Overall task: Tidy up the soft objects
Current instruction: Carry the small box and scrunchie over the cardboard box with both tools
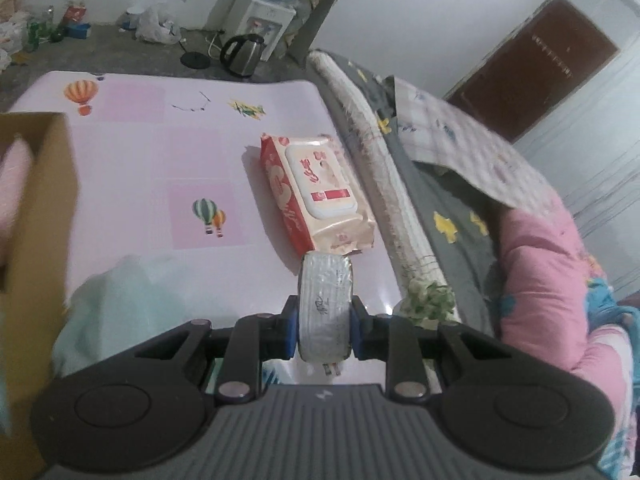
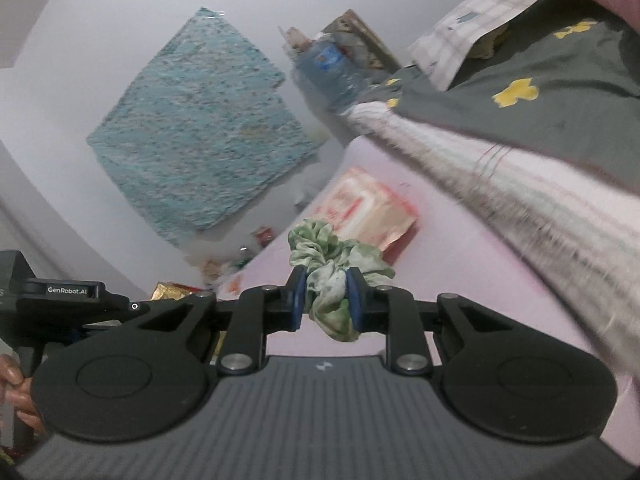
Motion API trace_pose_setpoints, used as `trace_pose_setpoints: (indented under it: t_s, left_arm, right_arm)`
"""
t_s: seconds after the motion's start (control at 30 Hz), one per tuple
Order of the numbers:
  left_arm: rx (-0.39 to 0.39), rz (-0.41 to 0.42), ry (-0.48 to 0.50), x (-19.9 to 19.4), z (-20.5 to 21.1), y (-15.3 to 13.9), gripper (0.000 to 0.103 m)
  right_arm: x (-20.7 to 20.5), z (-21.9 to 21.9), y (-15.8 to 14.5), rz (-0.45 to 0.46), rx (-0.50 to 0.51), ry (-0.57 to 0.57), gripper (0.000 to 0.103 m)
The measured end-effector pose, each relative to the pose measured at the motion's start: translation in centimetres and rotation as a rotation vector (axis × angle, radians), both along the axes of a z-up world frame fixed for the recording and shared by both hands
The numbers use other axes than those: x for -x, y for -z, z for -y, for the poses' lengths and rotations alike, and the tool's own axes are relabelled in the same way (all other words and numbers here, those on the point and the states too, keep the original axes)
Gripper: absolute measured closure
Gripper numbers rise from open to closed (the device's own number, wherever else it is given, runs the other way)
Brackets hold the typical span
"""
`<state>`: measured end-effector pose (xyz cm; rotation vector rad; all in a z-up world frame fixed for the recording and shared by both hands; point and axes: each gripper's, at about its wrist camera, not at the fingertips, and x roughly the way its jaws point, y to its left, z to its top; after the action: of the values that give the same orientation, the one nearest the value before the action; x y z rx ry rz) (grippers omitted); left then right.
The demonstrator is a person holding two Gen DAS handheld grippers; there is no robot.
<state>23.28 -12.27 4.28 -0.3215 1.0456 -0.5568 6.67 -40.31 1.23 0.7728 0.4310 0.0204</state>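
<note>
My left gripper (image 1: 325,314) is shut on a white plastic-wrapped pack (image 1: 326,280) and holds it above the pink balloon-print table mat (image 1: 140,160). A red and cream wet-wipes pack (image 1: 316,188) lies on the mat just beyond it. A cardboard box (image 1: 48,200) with something pink (image 1: 14,188) inside stands at the left edge, blurred. My right gripper (image 2: 326,284) is shut on a green-and-white scrunchie (image 2: 332,256), lifted off the mat. The scrunchie (image 1: 430,302) also shows at the mat's right edge in the left wrist view. The wipes pack (image 2: 368,208) lies behind it.
A mint-green cloth (image 1: 112,304) lies on the mat by the box. A bed with a grey cover (image 1: 452,208) and a pink quilt (image 1: 552,280) borders the mat on the right. A kettle (image 1: 242,54) stands on the floor beyond. A hand (image 2: 12,384) grips the other gripper's body (image 2: 60,292).
</note>
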Motion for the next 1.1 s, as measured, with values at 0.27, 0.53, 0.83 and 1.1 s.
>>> trace_pose_setpoints:
  t_s: [0.27, 0.53, 0.83, 1.1]
  left_arm:
    - [0.096, 0.055, -0.080, 5.2, -8.0, -2.8, 0.077]
    - [0.153, 0.123, -0.234, 11.1, -17.3, -4.3, 0.077]
    - [0.169, 0.098, -0.400, 15.2, -25.9, -1.7, 0.077]
    - [0.116, -0.062, -0.399, 13.4, -28.8, 5.3, 0.077]
  right_arm:
    - [2.7, -4.3, -2.7, 0.058, -0.081, -0.114, 0.083]
    - [3.3, -10.4, -6.1, 0.114, -0.115, -0.287, 0.083]
    - [1.0, -21.2, -7.4, 0.048, -0.183, -0.600, 0.083]
    - [0.6, -28.4, -7.5, -0.035, -0.159, -0.716, 0.082]
